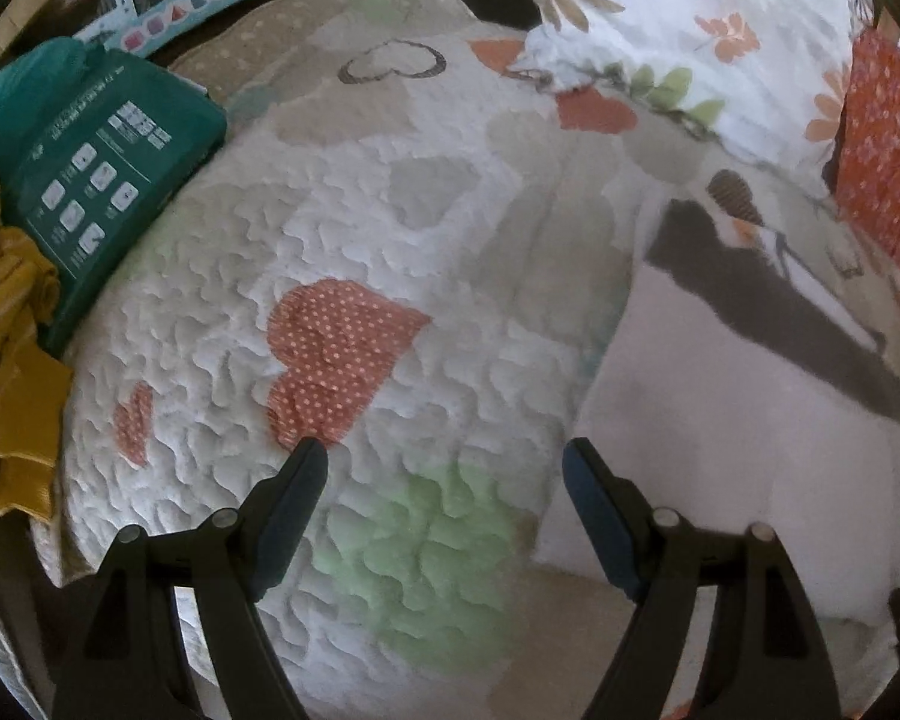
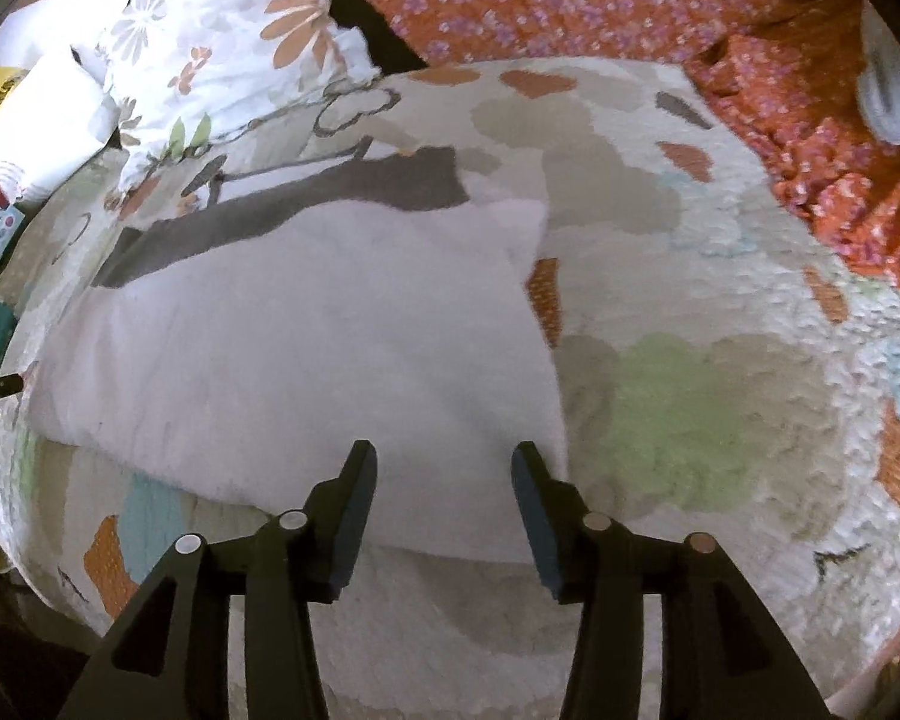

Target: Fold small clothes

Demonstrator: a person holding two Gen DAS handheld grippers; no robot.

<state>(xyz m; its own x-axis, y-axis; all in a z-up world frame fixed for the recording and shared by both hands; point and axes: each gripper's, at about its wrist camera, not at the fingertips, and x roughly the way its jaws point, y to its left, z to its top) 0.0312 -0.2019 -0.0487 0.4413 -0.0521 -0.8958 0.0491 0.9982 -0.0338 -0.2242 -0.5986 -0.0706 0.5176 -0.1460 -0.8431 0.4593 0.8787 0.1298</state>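
1. Left wrist view: left claw (image 1: 444, 462) gapes wide, nothing in it, over the quilt (image 1: 354, 240). Pale garment (image 1: 720, 420) lies flat at 3 o'clock, teal box (image 1: 99, 174) at 10.
2. Right wrist view: right claw (image 2: 444, 465) partly spread, gripping nothing, tips over the garment's (image 2: 306, 348) near edge; orange floral fabric (image 2: 570, 0) at 12.

Left gripper (image 1: 444, 462): jaws stand wide apart, nothing between the fingers (image 1: 294, 498); angled steeply downward. Right gripper (image 2: 444, 468): jaws parted to a moderate gap, narrower than the left; fingers (image 2: 354, 498) likewise angled steeply downward, pads free of contact as far as the blurred view allows. No hand, wrist or sleeve visible in either wrist view.
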